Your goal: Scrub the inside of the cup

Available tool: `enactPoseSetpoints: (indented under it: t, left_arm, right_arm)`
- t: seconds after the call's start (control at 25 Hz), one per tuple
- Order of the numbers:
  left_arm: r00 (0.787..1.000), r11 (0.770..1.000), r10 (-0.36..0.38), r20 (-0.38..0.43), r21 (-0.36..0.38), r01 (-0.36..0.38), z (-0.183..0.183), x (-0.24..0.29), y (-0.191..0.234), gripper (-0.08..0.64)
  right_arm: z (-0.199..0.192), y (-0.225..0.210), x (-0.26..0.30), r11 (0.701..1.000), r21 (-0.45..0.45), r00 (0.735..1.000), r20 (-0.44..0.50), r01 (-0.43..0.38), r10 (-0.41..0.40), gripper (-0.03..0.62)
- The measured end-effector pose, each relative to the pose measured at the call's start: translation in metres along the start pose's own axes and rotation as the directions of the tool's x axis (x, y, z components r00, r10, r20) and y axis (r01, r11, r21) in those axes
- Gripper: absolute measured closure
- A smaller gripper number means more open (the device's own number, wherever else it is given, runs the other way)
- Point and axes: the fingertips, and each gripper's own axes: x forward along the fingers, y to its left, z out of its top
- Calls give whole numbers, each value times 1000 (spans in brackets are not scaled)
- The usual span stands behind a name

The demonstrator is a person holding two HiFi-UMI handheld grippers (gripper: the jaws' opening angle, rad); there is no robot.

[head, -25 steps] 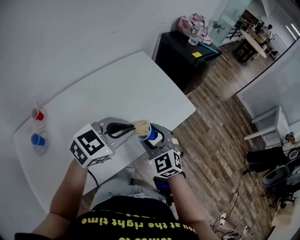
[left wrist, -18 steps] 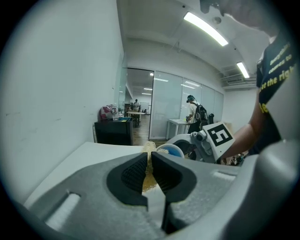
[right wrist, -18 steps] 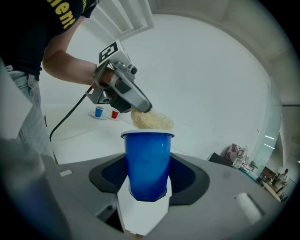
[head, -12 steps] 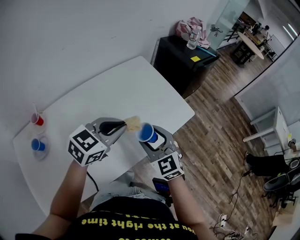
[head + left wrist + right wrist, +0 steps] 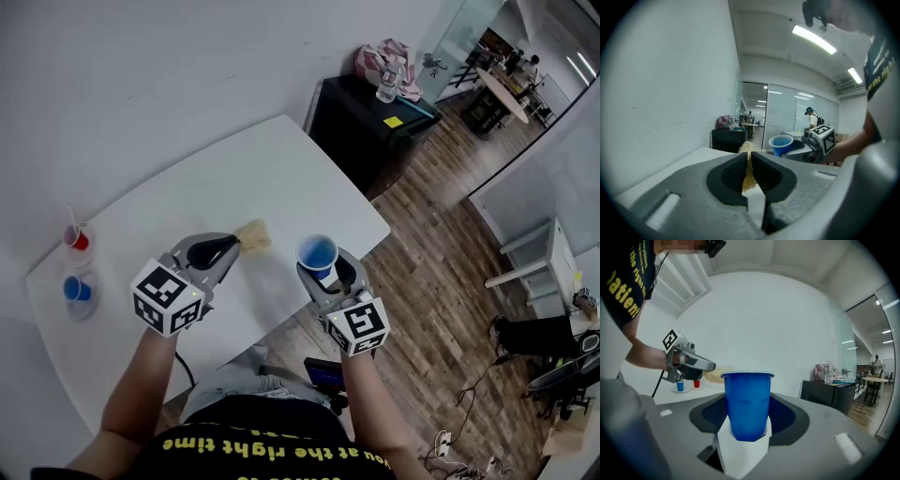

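My right gripper (image 5: 324,269) is shut on a blue plastic cup (image 5: 318,253), which stands upright between the jaws with its mouth up; in the right gripper view the cup (image 5: 747,404) fills the gap between the pads. My left gripper (image 5: 228,247) is shut on a tan fibrous scrubber (image 5: 253,234), whose tuft sticks out past the jaw tips (image 5: 746,149). The scrubber is clear of the cup, a short way to its left over the white table (image 5: 281,178). From the left gripper view the cup (image 5: 781,144) shows ahead to the right.
A small red cup (image 5: 76,239) with a stick in it and a small blue cup (image 5: 74,289) stand on saucers at the table's far left. A black cabinet (image 5: 370,117) with a bottle and a bag stands beyond the table. Wooden floor lies to the right.
The scrubber has come out of the cup and moved left with the left gripper. The right gripper has rolled the cup from tilted to upright and lifted it to the right.
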Motion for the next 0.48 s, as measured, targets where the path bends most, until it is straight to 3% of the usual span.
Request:
enactPoseSetpoints:
  t: [0.24, 0.48]
  left_arm:
    - [995, 996, 92, 38, -21, -91, -15, -7, 11, 537]
    - [987, 987, 152, 50, 41, -154, -18, -15, 18, 537]
  right_arm:
    - [10, -9, -3, 997, 74, 998, 55, 33, -37, 329]
    - [18, -14, -8, 992, 116, 994, 90, 48, -59, 330]
